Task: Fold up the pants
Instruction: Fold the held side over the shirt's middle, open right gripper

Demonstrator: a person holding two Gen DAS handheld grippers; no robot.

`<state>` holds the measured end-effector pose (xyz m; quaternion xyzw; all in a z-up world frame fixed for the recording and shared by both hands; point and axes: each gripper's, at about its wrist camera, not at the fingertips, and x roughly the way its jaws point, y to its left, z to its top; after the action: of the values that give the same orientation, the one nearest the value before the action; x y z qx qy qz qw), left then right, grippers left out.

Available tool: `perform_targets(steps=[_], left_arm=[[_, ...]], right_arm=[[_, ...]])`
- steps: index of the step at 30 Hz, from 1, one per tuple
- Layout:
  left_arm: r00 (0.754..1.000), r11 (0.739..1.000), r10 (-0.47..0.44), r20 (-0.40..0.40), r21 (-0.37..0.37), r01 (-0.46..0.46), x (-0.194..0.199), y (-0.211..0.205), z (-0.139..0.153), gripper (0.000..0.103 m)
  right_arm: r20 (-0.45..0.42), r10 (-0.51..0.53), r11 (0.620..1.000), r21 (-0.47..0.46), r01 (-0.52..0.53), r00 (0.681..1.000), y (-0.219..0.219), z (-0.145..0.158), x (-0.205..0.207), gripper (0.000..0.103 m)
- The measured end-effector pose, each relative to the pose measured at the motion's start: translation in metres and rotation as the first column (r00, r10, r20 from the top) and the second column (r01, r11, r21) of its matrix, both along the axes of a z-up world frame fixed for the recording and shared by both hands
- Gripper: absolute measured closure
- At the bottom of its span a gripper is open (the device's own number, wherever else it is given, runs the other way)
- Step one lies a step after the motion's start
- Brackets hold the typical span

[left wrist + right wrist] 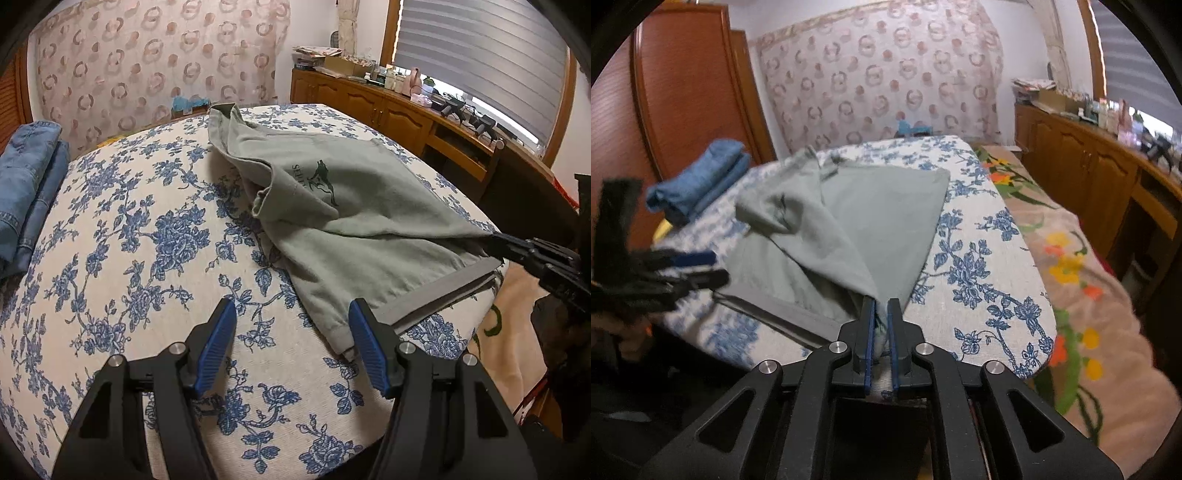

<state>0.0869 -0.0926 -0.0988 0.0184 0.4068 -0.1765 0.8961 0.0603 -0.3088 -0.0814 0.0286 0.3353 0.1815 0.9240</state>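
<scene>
Grey-green pants (354, 221) with a dark animal logo lie crumpled on a blue-flowered board (147, 240). My left gripper (291, 314) is open and empty, its right finger (365, 347) beside the near hem of the pants. My right gripper (881, 314) is shut on a pinched edge of the pants (849, 229) and lifts a fold of cloth. In the left wrist view the right gripper (498, 245) shows at the right edge. In the right wrist view the left gripper (698, 267) shows blurred at the left.
Folded blue jeans (26, 192) sit at the board's far left, also in the right wrist view (698, 181). A flowered blanket (1082, 295) lies right of the board. Wooden cabinets (388, 107) with clutter stand at the back right. A patterned curtain (155, 62) hangs behind.
</scene>
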Motion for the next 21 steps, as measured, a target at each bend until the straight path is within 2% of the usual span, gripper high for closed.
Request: perform_targets(steps=[9,17,21], left_arm=[[1.000,1.000,0.015,0.015,0.015,-0.015,-0.001,0.008,-0.001,0.040],[0.998,0.997,0.065,0.025,0.043,-0.066,0.000,0.020,-0.002,0.040],[0.997,0.997,0.081,0.014,-0.004,-0.081,-0.001,0.030,-0.001,0.040]], right_arm=[[0.029,-0.014,1.000,-0.014,0.015,0.999,-0.005,0.014,-0.006,0.096],[0.047,0.004,1.000,-0.024,-0.003,0.999,0.006,0.020,0.002,0.081],[0.053,0.021,0.999,-0.029,-0.020,0.998,0.012,0.024,0.009,0.073]])
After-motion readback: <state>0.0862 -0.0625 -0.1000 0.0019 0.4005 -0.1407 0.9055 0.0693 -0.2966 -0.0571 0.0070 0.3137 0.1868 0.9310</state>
